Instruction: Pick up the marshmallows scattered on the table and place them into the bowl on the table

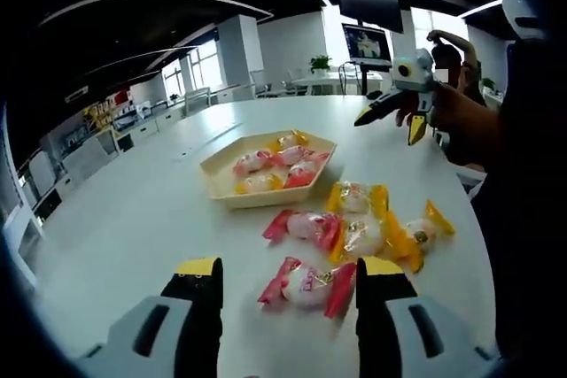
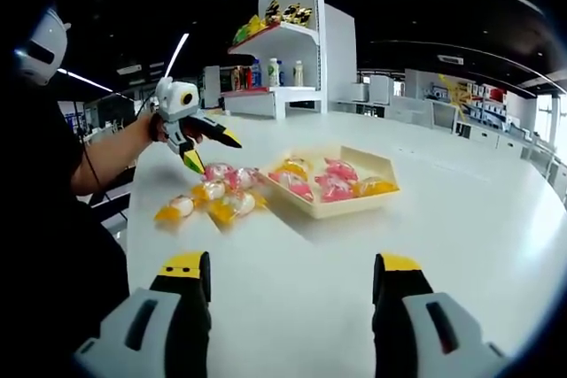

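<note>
White table (image 1: 133, 219): left gripper (image 1: 288, 282), jaws wide open and empty, has red-wrapped marshmallow (image 1: 307, 288) lying crosswise between them, lower centre.

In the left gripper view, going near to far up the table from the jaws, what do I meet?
Red-wrapped marshmallow between the left gripper jaws → cluster of red and yellow marshmallows → bowl already holding several → right gripper, open, above the table.

Loose marshmallows (image 1: 354, 235) lie on the table (image 1: 142, 219) beside the bowl (image 1: 227, 190).
</note>
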The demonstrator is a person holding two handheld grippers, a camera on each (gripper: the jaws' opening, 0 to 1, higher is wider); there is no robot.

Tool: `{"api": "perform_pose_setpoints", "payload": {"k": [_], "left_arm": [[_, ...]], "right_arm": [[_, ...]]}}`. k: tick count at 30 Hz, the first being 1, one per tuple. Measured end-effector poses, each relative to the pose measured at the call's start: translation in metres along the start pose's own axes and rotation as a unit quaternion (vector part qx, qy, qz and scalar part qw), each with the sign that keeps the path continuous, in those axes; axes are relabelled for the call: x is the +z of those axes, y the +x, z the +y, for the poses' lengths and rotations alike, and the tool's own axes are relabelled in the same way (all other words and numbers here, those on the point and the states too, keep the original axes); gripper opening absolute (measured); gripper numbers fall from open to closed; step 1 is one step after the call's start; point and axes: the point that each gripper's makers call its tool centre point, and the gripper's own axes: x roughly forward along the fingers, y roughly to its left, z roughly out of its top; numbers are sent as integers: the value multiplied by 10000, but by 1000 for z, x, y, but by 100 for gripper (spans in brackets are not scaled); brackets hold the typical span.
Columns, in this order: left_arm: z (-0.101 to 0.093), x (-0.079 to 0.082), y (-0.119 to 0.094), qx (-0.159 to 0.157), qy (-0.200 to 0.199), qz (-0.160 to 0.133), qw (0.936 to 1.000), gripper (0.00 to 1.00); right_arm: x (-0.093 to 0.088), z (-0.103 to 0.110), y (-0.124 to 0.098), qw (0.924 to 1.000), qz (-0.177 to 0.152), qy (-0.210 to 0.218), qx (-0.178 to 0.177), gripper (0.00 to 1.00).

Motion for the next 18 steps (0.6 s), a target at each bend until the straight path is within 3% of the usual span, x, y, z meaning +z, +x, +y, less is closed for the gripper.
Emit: {"api": "perform_pose_setpoints", "payload": {"k": [18], "left_arm": [[-7,-11,9,-143,-46,66,9999,54]], "right_arm": [[-3,3,3,10000,19,16,44,74]]}}
